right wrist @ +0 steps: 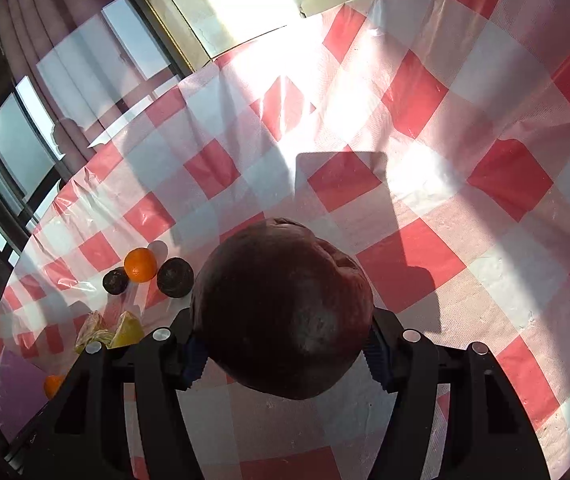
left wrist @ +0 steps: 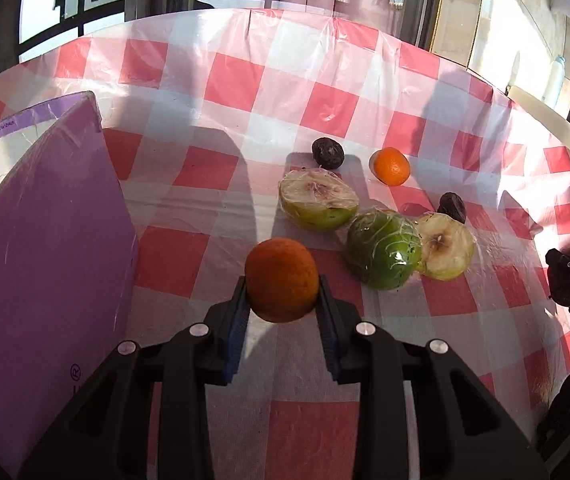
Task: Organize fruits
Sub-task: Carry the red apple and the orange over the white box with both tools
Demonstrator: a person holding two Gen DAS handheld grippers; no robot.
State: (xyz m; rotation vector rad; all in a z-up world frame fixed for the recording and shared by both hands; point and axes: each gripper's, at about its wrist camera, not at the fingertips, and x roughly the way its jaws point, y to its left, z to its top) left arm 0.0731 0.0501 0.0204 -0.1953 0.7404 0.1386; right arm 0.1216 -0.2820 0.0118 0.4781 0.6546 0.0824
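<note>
The left claw [left wrist: 283, 284] is closed on a dull orange fruit [left wrist: 281, 279], its blue-padded fingers [left wrist: 237, 320] pressing the fruit's two sides so that it sits right at the fingertips, above the red-and-white checked cloth of the desk [left wrist: 189, 256]. Just to the left of this claw stands a purple box [left wrist: 45, 248], its flap raised. Beyond the held fruit, well apart from the claw, lie the rest: a wrapped apple half [left wrist: 319, 199] with its cut face up, a wrapped green apple [left wrist: 385, 248] touching a second apple half [left wrist: 447, 246], a small bright orange [left wrist: 392, 166] farther back, and two dark wrinkled fruits [left wrist: 327, 153], one behind the first half, the other [left wrist: 452, 207] behind the second. The right claw [right wrist: 283, 354] is about halfway open and grips a large dark reddish fruit [right wrist: 283, 308] between its pads; the fruit fills the gap and hangs over the cloth. Off to its left sit the bright orange and the two dark fruits, close together.
</note>
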